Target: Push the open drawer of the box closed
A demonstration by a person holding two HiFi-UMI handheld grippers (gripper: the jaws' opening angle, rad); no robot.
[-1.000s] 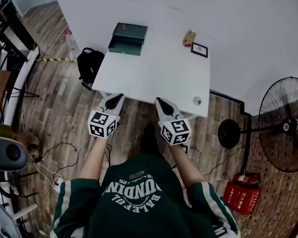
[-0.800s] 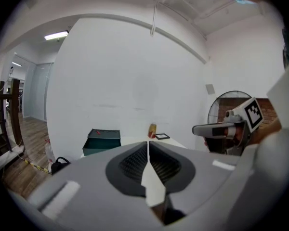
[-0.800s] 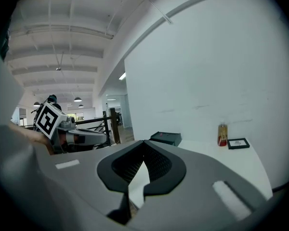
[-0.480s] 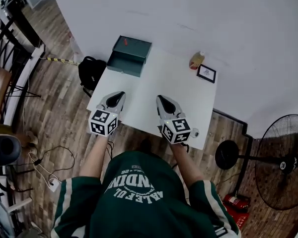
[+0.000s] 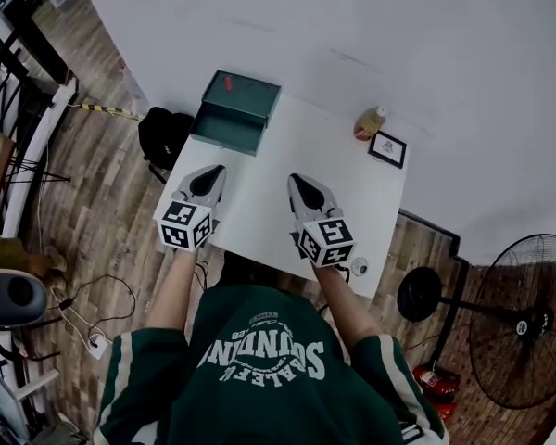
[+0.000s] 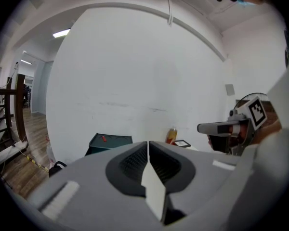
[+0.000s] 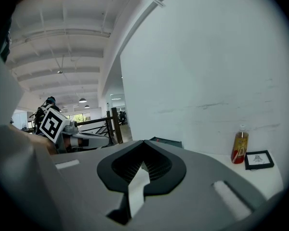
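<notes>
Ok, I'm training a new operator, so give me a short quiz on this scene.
1. True or false: the drawer of the box is pushed in.
2. What stands beside the bottle? A cup, B frame, C book.
3. Fill in: the left gripper and right gripper are both ___, holding nothing.
Key: 1 false; 2 B; 3 shut.

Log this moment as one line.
drawer: open, untouched | left gripper: jaws shut, empty | right gripper: jaws shut, empty | both above table, short of box
</notes>
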